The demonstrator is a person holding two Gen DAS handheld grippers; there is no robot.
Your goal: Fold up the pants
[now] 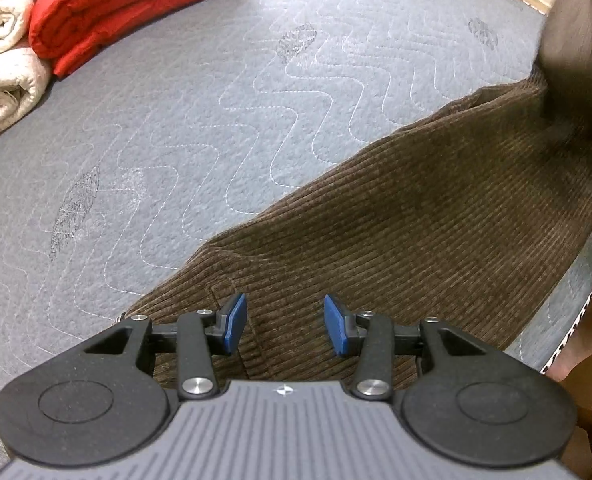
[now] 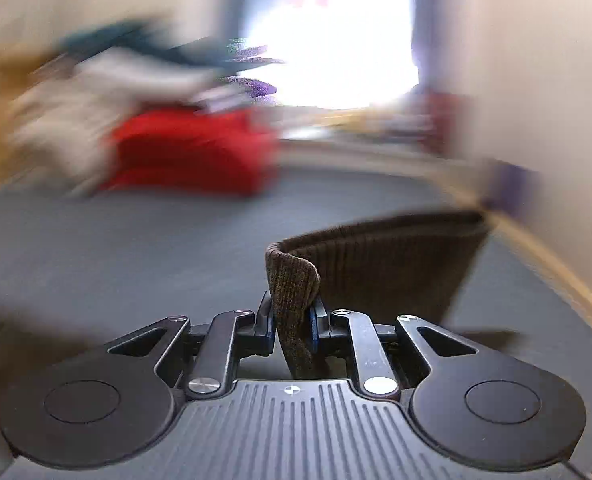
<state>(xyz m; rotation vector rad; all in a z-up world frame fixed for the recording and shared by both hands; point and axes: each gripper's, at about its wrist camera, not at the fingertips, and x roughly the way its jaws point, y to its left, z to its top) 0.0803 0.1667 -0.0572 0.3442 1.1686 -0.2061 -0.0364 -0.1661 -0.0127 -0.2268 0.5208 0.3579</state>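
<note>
Left gripper (image 1: 285, 324) spread over pants (image 1: 396, 216) — only right gripper (image 2: 291, 326) pinches cloth.

Left wrist view: I look steeply down, close over the pants (image 1: 416, 220) beyond my jaws.
Right wrist view: low, level, blurred.
Shared: red blanket (image 1: 127, 4) (image 2: 191, 152), grey mattress (image 1: 215, 100) (image 2: 135, 240).

Brown ribbed pants on a grey quilted mattress

The pants (image 1: 436, 216) were dark brown with fine corduroy ribs; the mattress (image 1: 199, 120) was grey with white wavy stitching and dark leaf motifs. A folded blanket (image 1: 127, 4) was red, a towel (image 1: 3, 64) cream, gripper pads (image 1: 233, 322) blue.
</note>
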